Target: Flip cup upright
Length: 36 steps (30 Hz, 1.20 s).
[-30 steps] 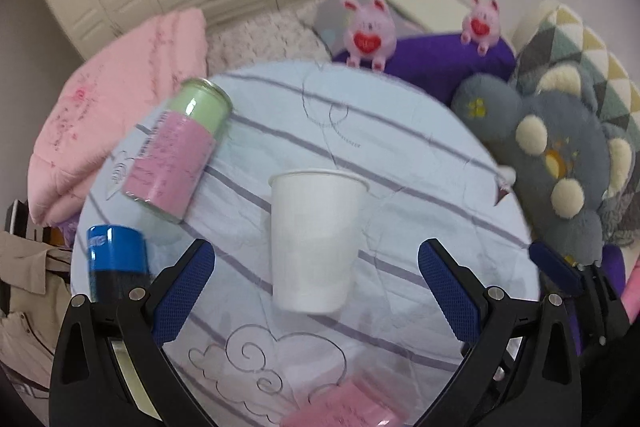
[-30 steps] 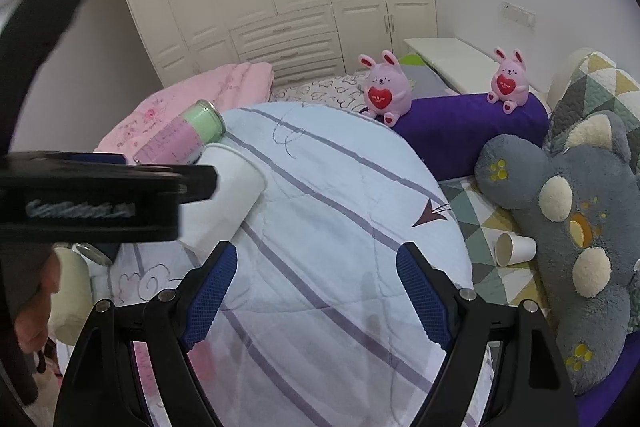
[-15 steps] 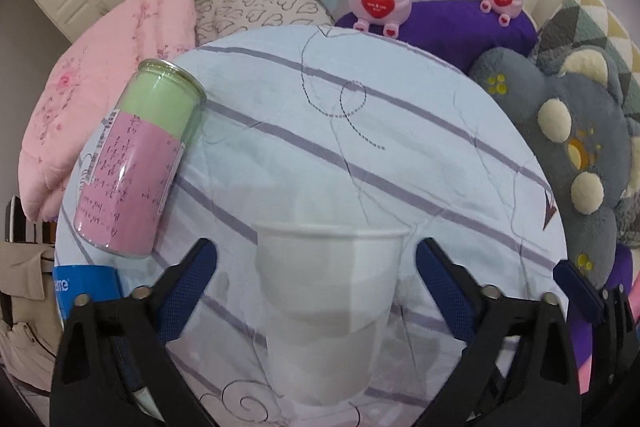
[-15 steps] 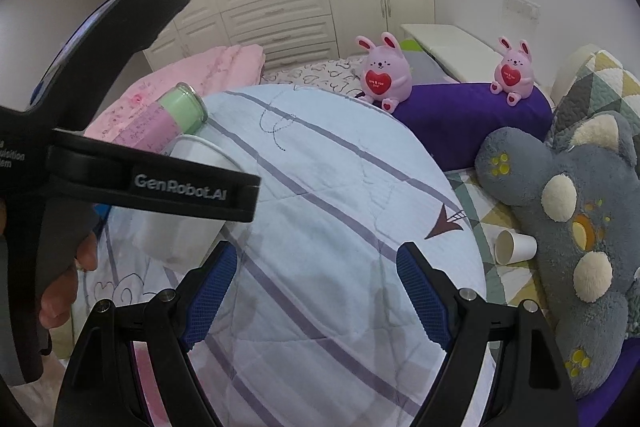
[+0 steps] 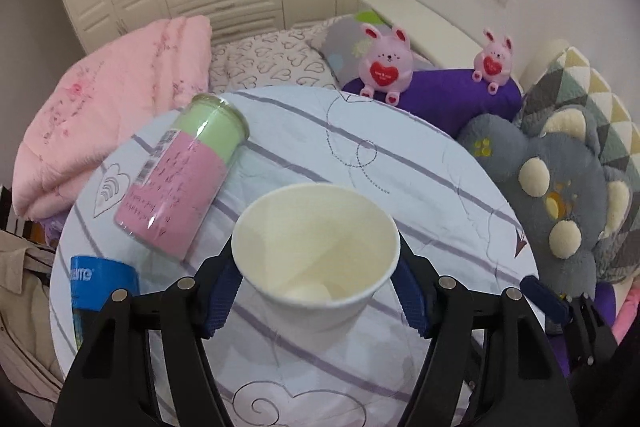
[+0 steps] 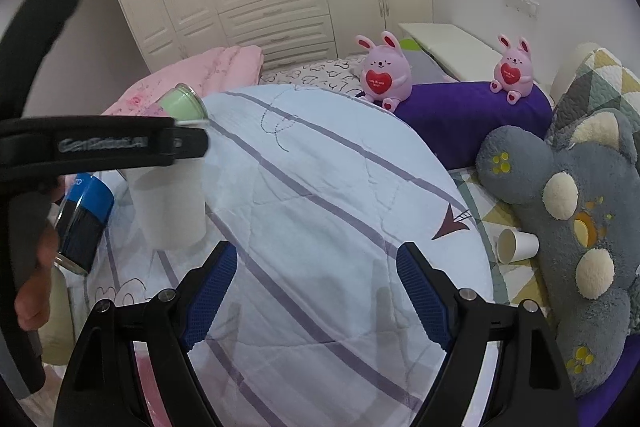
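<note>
The left wrist cam looks right down into the white paper cup point(image 5: 316, 251), mouth open toward the lens and a bit upward, and you can see the blue pads point(image 5: 408, 293) of the left gripper point(image 5: 316, 291) pressed against both sides of it, so that one is clamped on the cup. The right wrist cam gives the side-on look you don't get from the left: the cup point(image 6: 170, 207) stands with its long axis pretty much vertical, base down on the striped quilted table cover point(image 6: 320, 187), wide end up and tucked under the black body of the left gripper point(image 6: 100, 147). Whether the base is actually touching the cover or just above it, I can't tell, it's blurry there. The right gripper point(image 6: 316, 291) hangs with its fingers spread wide and only cover between them; the cup sits ahead of it and off to its left. Just left of the held cup, the pink and green canister point(image 5: 184, 175) lies on its side, and a blue can point(image 5: 102, 291) sits nearer the left finger. Only the right cam catches a second paper cup point(image 6: 516, 245) lying on its side, off past the right finger beside the grey plush pillow point(image 6: 568, 211).
</note>
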### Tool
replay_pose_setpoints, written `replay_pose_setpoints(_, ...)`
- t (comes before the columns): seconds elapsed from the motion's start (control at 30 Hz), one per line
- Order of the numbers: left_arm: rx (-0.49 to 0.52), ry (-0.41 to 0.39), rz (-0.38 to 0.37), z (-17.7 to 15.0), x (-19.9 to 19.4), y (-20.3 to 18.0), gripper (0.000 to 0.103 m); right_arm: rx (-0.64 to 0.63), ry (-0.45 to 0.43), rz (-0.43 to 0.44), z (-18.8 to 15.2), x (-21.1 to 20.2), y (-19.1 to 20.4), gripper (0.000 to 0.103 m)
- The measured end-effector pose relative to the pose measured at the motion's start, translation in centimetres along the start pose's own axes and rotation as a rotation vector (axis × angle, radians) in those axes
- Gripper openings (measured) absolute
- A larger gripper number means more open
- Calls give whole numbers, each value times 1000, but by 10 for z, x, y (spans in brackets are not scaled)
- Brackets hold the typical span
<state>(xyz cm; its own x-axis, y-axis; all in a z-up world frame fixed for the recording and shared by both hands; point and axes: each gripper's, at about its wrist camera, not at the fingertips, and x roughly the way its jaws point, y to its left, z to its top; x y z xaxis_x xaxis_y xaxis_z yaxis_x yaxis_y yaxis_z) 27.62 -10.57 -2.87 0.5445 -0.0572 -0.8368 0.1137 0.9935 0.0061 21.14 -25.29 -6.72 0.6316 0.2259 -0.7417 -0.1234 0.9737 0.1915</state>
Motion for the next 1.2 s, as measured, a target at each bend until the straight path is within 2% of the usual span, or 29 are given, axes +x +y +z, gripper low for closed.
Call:
replay_pose_setpoints(0.27,20,10,2,-21,-2,3,71,-15,-6,9,-1,-3,7,83)
replay_pose_setpoints(0.4,20,29,9,-28,-3,5,89,-23,-15,16,-1,-6,9,83)
replay_pose_setpoints(0.67,1,11,10,-38,-22,13,94,-48,-26,28,-1,-17,17,83)
replay_pose_setpoints(0.93,17,-86,59,-54,-65,19,97,-78,-57,34,-3,-36,28,83)
replay_pose_setpoints(1.2,0,-232,70,-83,-124,29,100,-134,-111,56,-10,-68,45,83)
